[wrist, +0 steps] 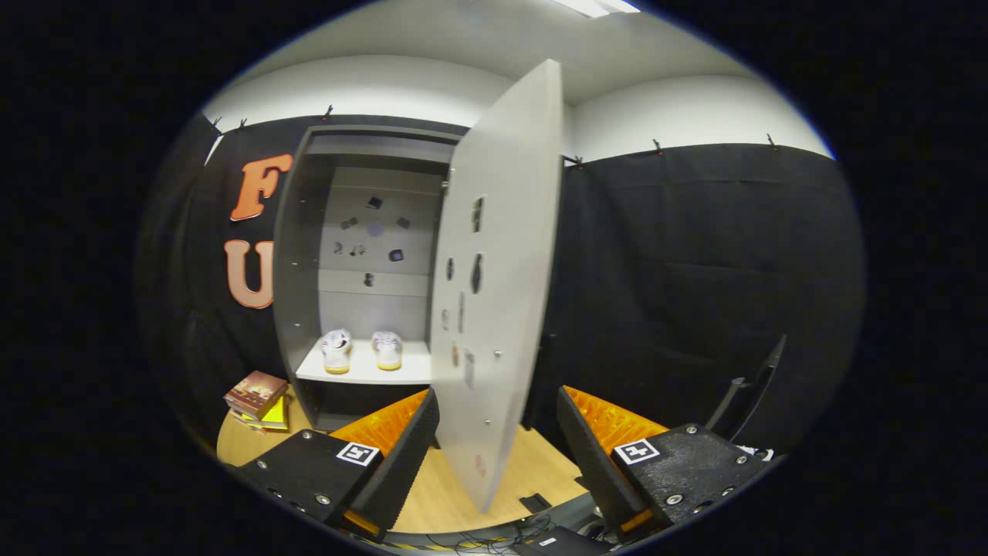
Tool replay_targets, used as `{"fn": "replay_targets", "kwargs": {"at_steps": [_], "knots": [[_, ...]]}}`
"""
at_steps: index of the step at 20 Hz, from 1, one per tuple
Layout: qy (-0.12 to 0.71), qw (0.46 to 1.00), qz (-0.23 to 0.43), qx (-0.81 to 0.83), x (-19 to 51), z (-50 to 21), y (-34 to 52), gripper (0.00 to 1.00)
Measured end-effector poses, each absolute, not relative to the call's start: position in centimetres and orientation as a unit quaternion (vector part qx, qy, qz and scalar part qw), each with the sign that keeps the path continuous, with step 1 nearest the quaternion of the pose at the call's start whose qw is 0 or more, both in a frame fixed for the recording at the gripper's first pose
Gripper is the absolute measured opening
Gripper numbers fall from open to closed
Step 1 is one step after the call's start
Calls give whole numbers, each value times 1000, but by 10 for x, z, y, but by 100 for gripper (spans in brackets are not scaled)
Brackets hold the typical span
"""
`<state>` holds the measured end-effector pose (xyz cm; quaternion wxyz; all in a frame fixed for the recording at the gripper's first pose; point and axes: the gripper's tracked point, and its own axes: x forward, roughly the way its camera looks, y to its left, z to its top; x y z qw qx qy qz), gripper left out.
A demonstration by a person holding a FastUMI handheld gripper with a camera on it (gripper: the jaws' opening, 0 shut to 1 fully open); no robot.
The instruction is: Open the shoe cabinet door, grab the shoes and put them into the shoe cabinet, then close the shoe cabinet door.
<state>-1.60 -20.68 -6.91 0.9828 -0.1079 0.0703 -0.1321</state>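
The grey shoe cabinet [302, 255] stands ahead to the left with its door [502, 278] swung wide open. The door's free edge reaches toward me, and its lower part sits between my fingers. Two white shoes with yellow soles [361, 351] stand side by side on the white lower shelf [363, 373] inside the cabinet, toes facing me. My gripper [498, 413] is open, its fingers on either side of the door's lower edge and not pressing on it. Small stickers dot the cabinet's back panel and the door's inner face.
A stack of books [256, 398] lies on the wooden floor [532, 471] left of the cabinet's base. Black cloth covers the booth wall behind and to the right. A dark stand [749, 386] leans at the right. Cables [494, 540] lie just under my fingers.
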Motion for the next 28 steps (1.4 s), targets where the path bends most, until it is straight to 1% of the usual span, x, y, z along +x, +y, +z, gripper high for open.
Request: {"fn": "replay_targets", "kwargs": {"at_steps": [3, 5, 7, 9, 10, 11, 13, 19, 22, 25, 28], "knots": [[66, 977, -171, -105, -1, -77, -252, 95], [70, 976, -172, -109, 11, -88, -265, 95], [76, 979, -157, -103, 20, -94, -267, 96], [83, 983, -127, -99, 27, -104, -256, 95], [84, 983, -125, -102, 29, -108, -255, 95], [78, 984, -126, -103, 30, -106, -255, 93], [83, 986, -117, -86, 31, -109, -251, 91], [92, 991, -85, -54, 27, -117, -221, 90], [95, 993, -55, -51, 22, -121, -183, 90], [90, 993, -39, -61, 19, -121, -148, 90], [89, 994, -5, -63, 25, -126, -98, 90]]}}
